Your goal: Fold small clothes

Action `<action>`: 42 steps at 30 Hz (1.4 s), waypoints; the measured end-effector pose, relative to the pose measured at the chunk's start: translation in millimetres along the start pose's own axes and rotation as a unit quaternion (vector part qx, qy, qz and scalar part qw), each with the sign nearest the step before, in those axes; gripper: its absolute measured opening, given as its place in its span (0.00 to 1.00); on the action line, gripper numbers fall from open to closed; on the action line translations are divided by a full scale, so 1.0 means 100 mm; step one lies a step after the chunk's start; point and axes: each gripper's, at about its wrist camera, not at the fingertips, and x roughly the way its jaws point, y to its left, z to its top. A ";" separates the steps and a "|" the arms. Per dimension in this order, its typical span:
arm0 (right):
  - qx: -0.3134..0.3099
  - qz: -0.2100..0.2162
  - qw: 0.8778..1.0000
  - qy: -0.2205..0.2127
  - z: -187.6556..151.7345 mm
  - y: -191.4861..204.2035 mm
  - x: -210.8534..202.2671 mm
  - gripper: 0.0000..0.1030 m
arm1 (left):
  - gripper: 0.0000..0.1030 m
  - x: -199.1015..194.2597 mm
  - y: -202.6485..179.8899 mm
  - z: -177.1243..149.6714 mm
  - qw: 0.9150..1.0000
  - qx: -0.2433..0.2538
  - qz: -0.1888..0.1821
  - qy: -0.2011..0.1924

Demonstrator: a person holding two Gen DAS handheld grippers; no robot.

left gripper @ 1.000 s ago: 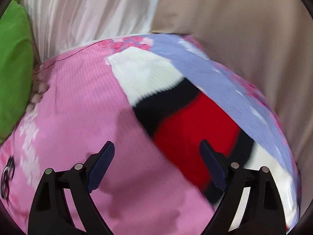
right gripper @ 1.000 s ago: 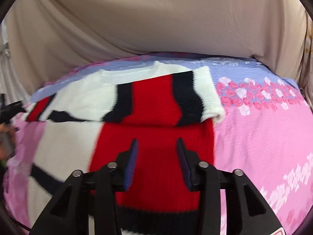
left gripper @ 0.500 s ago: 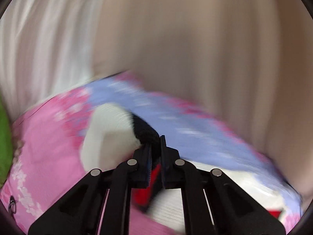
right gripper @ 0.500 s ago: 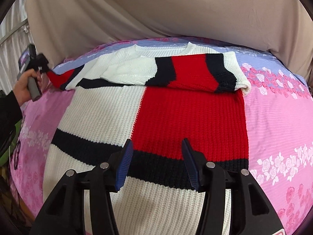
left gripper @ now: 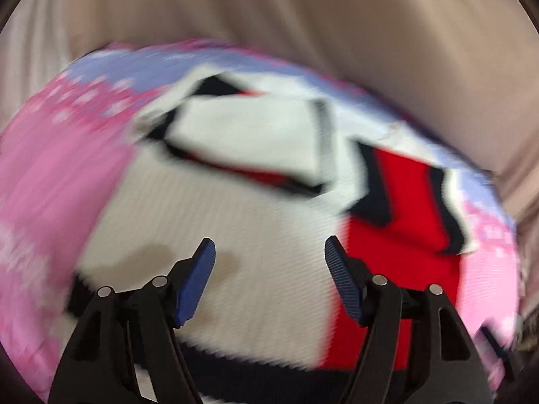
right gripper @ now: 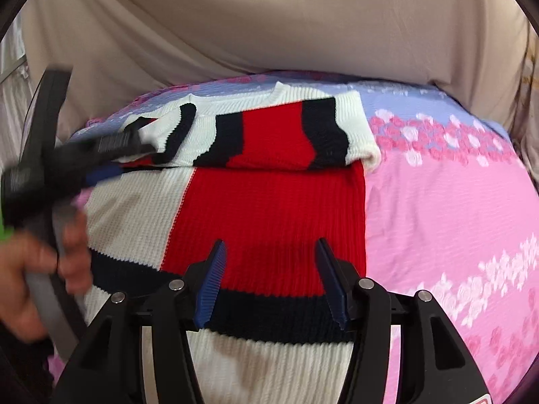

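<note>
A knit sweater [right gripper: 269, 212] in red, white and navy blocks lies flat on the pink floral bedspread [right gripper: 438, 222]. Both sleeves are folded across the chest; the left sleeve [left gripper: 249, 134] lies white side up, the right sleeve [right gripper: 283, 134] shows red and navy. My left gripper [left gripper: 269, 279] is open and empty above the white body panel; the view is blurred. It also shows in the right wrist view [right gripper: 107, 158], held by a hand at the left. My right gripper [right gripper: 269, 276] is open and empty over the red panel near the navy hem stripe.
A beige curtain [right gripper: 269, 27] hangs behind the bed. The bedspread turns lavender [right gripper: 421, 101] at the far edge. The person's hand [right gripper: 30, 269] holds the left gripper's handle at the bed's left side.
My left gripper was shut on the left sleeve cuff half a second ago; it is now open, the sleeve lies folded on the chest, and the gripper has swung over the sweater body.
</note>
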 end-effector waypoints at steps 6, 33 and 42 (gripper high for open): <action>-0.010 0.086 0.996 0.017 0.53 0.39 0.57 0.54 | 0.69 -0.03 0.78 -0.16 0.996 -0.043 0.072 0.016; 0.185 0.051 0.980 0.056 0.65 -0.21 1.23 0.18 | 0.70 -0.11 1.22 0.11 0.996 -0.075 0.040 -0.001; 0.118 0.001 0.993 0.019 0.97 -0.13 1.26 0.56 | 0.76 0.45 1.13 0.71 0.984 -0.176 -0.020 0.006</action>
